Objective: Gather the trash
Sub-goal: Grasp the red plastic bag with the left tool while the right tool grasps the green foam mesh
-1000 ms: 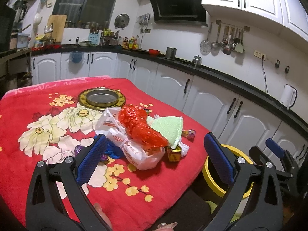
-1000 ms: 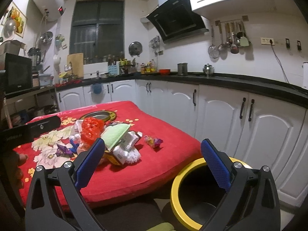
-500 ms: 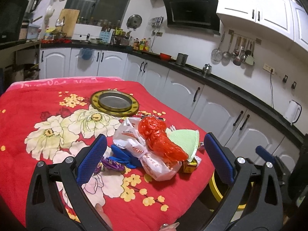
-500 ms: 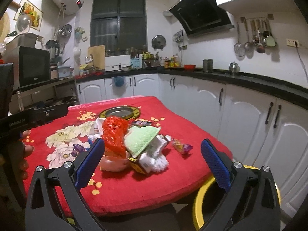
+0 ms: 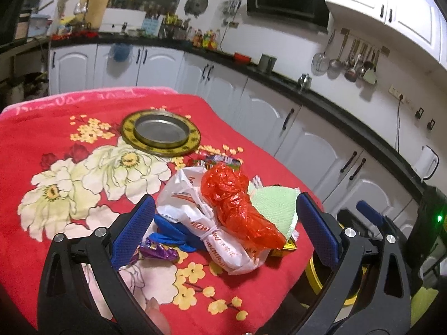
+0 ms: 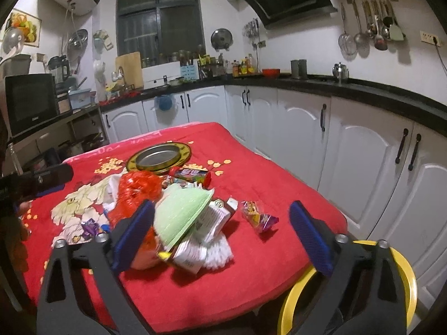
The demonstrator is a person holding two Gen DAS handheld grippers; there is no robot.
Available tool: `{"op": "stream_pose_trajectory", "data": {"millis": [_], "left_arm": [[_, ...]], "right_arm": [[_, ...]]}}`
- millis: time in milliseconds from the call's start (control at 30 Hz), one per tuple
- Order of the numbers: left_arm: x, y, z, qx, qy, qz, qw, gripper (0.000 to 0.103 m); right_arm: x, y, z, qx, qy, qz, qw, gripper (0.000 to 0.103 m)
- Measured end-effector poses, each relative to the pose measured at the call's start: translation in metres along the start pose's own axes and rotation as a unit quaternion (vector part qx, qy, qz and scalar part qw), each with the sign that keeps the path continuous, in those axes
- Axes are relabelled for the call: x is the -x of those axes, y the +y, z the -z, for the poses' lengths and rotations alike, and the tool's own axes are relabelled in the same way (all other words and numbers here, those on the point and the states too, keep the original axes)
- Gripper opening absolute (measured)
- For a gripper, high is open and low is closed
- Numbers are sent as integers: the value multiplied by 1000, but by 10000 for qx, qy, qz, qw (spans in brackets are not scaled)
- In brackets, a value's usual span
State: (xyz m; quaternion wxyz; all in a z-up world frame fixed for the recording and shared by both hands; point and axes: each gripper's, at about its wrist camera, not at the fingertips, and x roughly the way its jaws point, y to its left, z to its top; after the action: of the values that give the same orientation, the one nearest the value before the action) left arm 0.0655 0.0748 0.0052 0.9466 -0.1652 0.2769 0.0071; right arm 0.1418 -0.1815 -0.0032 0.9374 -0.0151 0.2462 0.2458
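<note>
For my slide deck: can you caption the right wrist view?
Right gripper, jaws closing with nothing gripped, faces the trash pile on the red tablecloth, yellow-rimmed bin below.

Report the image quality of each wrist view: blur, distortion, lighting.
Left wrist view: motion-smeared at the far counter, the red bag fairly crisp, fisheye bending the cabinets, black corners. Right wrist view: sharper, dim indoor light, dark window, the trash pile shadowing the red cloth, same barrel curve.

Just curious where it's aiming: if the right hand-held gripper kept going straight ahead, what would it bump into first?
Probably the trash pile on the red cloth. The right hand-held gripper, closing with nothing gripped, points at its white wrappers under the green cloth. Depth is uncertain.
</note>
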Motion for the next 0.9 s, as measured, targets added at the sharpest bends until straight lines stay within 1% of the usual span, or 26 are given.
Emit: {"op": "stream_pose_trajectory", "data": {"millis": [67,100,133,233,267,333,367,400,500,533,667,767,833,900], "left_arm": [[-11,3,-2,117,197,43,9997,92],[-15,3,-2,158,269,58,9995,90],[-19,4,-2,195,323,73,9993,84],[-29,2,1,224,498,192,9983,73],[-31,1,2,210,538,223,9981,70],[-37,-2,6,165,654,297,9973,66],[-39,-3,7,170,694,328,9969,65],[-42,-4,9,164,779,386,9961,62],[-49,-7,13,166,936,435,9945,61],[-51,-6,14,187,985,432,9940,61],[-61,-7,19,287,1197,480,9912,61],[-65,-8,23,291,1284,494,9901,59],[-68,-7,25,328,1323,509,9894,57],[-69,-9,27,311,1326,503,9894,50]], "right_arm": [[-10,-4,-5,-12,129,-85,9999,82],[-15,-5,-6,-49,187,-149,9997,80],[-22,-8,-9,-115,317,-271,9991,77],[-39,-9,-13,-213,607,-543,9965,72],[-45,-9,-13,-211,704,-614,9954,71],[-54,-9,-13,-232,868,-777,9929,64],[-60,-9,-12,-276,964,-865,9912,63],[-64,-10,-12,-337,1043,-920,9897,60],[-75,-12,-12,-465,1245,-1053,9855,58],[-77,-12,-12,-496,1279,-1083,9846,56],[-85,-11,-12,-570,1363,-1236,9813,54],[-93,-11,-11,-622,1423,-1330,9789,49],[-95,-11,-10,-660,1425,-1402,9776,42],[-96,-11,-11,-686,1428,-1495,9760,36]]}}
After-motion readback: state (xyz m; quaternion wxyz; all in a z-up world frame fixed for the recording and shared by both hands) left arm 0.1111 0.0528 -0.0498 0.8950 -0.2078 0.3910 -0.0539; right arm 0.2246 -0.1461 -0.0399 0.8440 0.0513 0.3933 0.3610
